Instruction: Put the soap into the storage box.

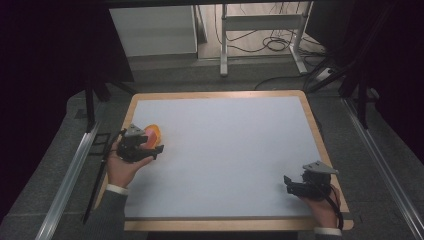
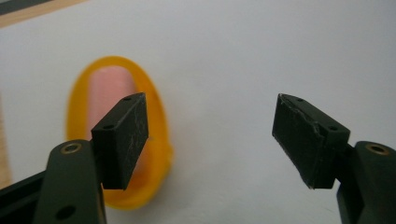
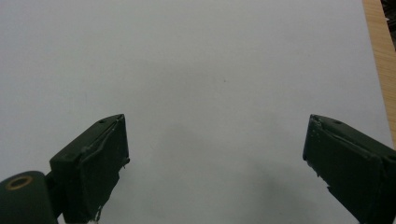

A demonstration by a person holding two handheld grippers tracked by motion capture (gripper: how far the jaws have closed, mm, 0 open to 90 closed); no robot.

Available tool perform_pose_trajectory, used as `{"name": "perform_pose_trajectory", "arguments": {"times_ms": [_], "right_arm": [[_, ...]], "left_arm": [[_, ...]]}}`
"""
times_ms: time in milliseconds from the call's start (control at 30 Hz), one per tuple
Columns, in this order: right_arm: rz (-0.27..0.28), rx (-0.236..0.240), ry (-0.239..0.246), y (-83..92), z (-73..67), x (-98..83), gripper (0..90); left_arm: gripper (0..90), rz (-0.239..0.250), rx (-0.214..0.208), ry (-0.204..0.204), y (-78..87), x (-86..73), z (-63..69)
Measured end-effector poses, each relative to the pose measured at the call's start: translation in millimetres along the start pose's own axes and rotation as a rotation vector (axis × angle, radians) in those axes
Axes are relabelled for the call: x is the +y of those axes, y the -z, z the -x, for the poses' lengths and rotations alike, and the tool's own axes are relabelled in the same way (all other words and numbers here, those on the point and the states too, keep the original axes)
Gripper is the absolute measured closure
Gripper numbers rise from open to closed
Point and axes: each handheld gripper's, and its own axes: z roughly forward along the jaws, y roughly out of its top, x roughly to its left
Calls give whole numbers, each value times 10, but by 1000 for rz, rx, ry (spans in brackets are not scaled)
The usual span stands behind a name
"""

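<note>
An orange oval dish (image 1: pixel 155 132) with a pink piece inside lies near the left edge of the white table top (image 1: pixel 225 150). My left gripper (image 1: pixel 151 148) hovers just in front of it, jaws open and empty. In the left gripper view the dish (image 2: pixel 156 116) sits behind the left fingertip (image 2: pixel 121 140), blurred, and outside the gap of the left gripper (image 2: pixel 211 103). Over the table's front right corner my right gripper (image 1: pixel 288 182) rests in a hand. In its own view the right gripper (image 3: pixel 215 123) stands open over bare white surface.
The table has a wooden rim (image 1: pixel 215 94). Metal rails (image 1: pixel 70 175) run along the floor on both sides. Behind the table stand a white cabinet (image 1: pixel 155 30) and a desk frame (image 1: pixel 260 30) with cables on the floor.
</note>
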Motion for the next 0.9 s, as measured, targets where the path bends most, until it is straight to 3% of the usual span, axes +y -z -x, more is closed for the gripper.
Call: {"name": "perform_pose_trajectory", "arguments": {"times_ms": [167, 333, 433, 600, 900], "right_arm": [[9, 5, 8, 14, -16, 11, 65], [13, 4, 8, 23, -14, 15, 65], [21, 6, 6, 28, -10, 17, 65], [23, 5, 9, 35, -18, 21, 65], [31, 3, 10, 47, -15, 27, 65]], "left_arm": [[264, -7, -53, -20, -20, -177, 183], [252, -14, -81, 1, -60, -278, 244], [248, -1, -115, -25, -128, -373, 328], [243, -11, -168, -15, -217, -499, 430], [237, -24, -165, -1, -256, -614, 475]]}}
